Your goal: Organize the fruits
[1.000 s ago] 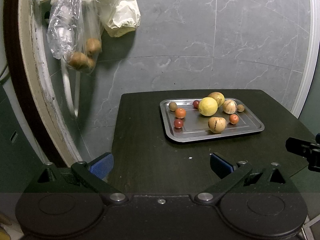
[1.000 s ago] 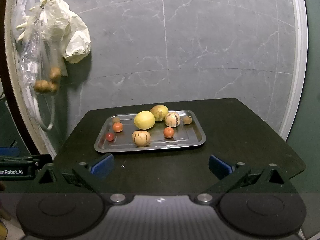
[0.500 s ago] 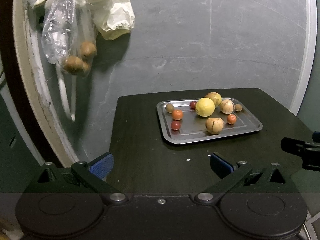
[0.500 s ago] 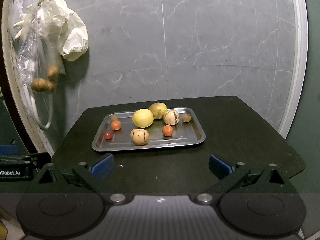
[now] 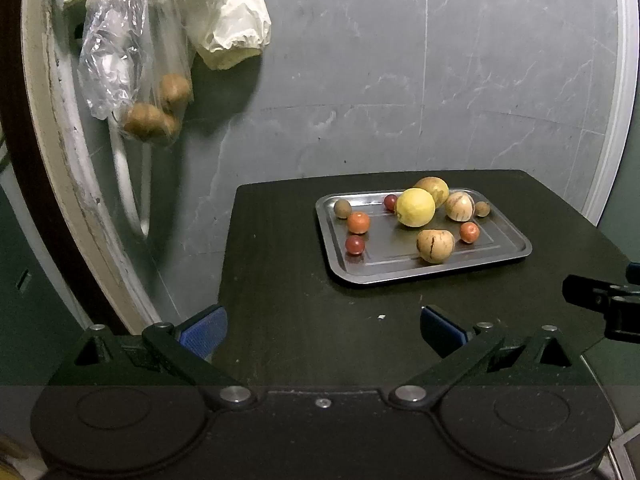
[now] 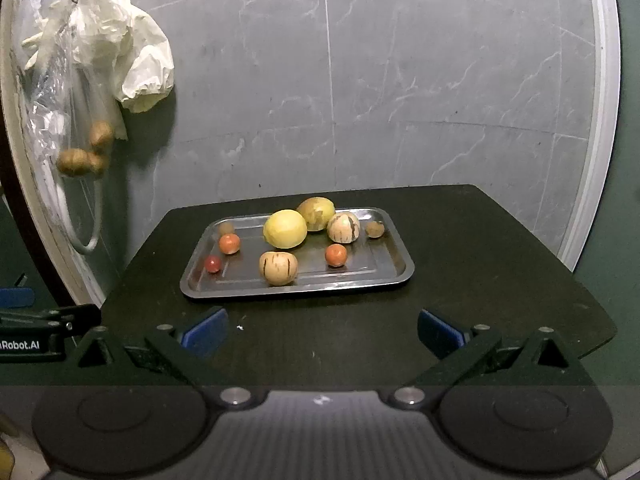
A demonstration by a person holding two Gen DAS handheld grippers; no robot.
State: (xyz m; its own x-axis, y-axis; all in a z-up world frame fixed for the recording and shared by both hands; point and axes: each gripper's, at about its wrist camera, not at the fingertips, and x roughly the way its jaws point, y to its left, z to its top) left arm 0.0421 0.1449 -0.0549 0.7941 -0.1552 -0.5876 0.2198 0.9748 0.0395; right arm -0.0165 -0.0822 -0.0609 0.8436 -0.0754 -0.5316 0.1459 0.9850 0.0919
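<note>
Basically only the cameras shift over the last second; nothing on the tray [image 6: 394,278] moves. In the left wrist view the tray drifts slightly left and up, then sits about the same, so the left gripper [image 5: 322,328] has backed off or tilted a touch. The right wrist view drifts just as little. Every fruit keeps its place.

Fruits all lie loose in the tray on the dark counter [image 6: 480,248]. The lemon [image 6: 285,229] is in the middle, touching a yellow-green fruit [image 6: 317,210] behind it. One striped fruit [image 6: 344,227] is just right of those, another striped fruit [image 6: 278,267] sits near the front. Tomatoes [image 6: 229,243] are scattered: two at left, one right of centre, one dark one behind the lemon in the left view. A small brown fruit [image 6: 375,229] sits back right, another back left.

Left gripper: fingers spread wide, holding nothing, over the near counter edge. Right gripper [image 6: 322,330]: same, fingers spread, empty, short of the tray.

For the task: no fruit changes place in this second. Kinds are mixed, not grouped, so sorting looks unfinished, though what layout counts as organized can't be told. A bag [image 5: 132,80] hangs on the wall, left.
</note>
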